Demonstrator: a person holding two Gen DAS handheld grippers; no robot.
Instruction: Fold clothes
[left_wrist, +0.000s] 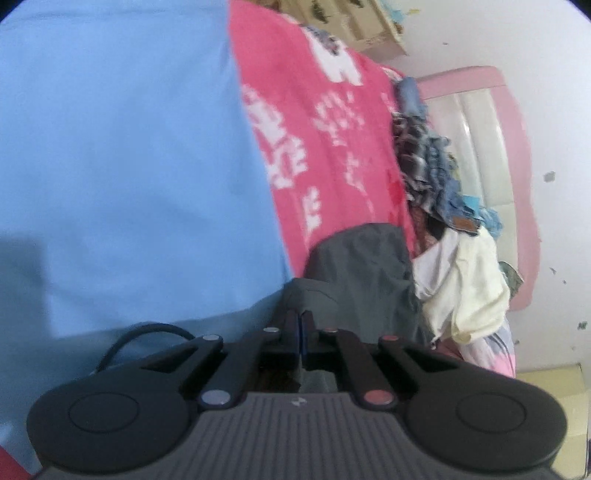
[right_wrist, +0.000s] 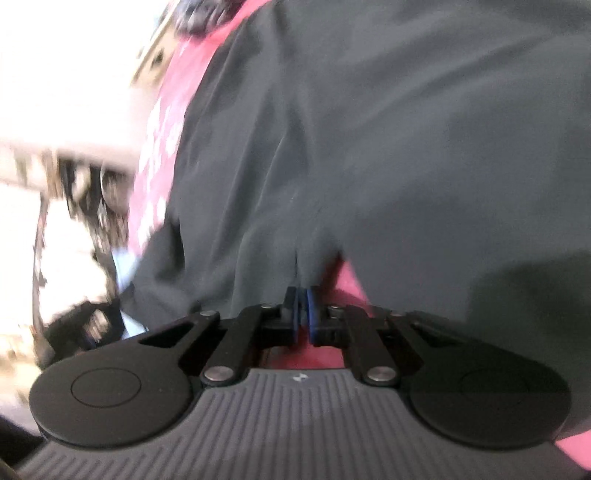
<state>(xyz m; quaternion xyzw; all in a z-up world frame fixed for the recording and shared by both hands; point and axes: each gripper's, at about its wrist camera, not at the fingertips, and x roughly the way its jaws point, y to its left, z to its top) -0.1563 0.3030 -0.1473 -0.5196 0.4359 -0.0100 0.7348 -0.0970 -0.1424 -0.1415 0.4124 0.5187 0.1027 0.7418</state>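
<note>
Bedroom, white wall, pink-framed headboard (left_wrist: 517, 155). Bed covered by a pink blanket with white print (left_wrist: 325, 140); a light blue sheet (left_wrist: 122, 155) overlies its left part. Heap of unfolded clothes (left_wrist: 443, 206) along the headboard side, cream garment (left_wrist: 476, 280) nearest the camera.

Task item: dark grey garment (right_wrist: 388, 129), lying on the pink blanket near the heap. Left tongs (left_wrist: 300, 317) together, clamped on its near edge. Right tongs (right_wrist: 303, 299) likewise pinched on a gathered fold of the same cloth; fabric puckers at the tips. Both views are motion-blurred.

Step in hand, as I judge: grasp secured at two points, ready to lift and spread or fold over. Next move calls for both hands travelling together, keeping the edge taut and clear of the heap, then laying it flat on open blanket.
</note>
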